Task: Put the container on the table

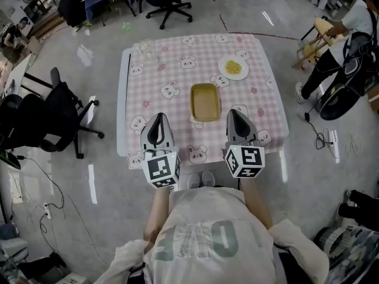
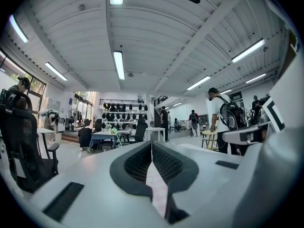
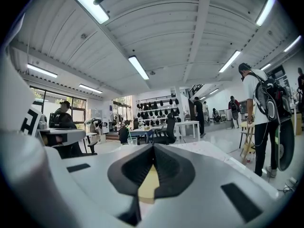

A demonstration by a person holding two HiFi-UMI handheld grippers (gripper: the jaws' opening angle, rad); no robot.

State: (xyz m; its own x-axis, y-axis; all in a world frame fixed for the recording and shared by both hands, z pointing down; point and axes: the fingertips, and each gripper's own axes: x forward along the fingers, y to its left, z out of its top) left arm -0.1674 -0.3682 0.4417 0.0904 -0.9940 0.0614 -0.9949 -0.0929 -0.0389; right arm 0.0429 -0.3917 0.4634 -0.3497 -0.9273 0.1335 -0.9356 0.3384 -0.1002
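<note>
Container already sits on surface, so back your closed, empty left tool and right tool straight off

You hold both grippers level in front of your torso, side by side and well apart. In the head view each points toward 12 o'clock. Your left gripper has its jaws pressed together at the tips, with nothing gripped between them. Your right gripper is closed the same way and empty. The left marker cube and right marker cube sit at the 6 o'clock ends. Your left forearm and right forearm run back from them.
</note>
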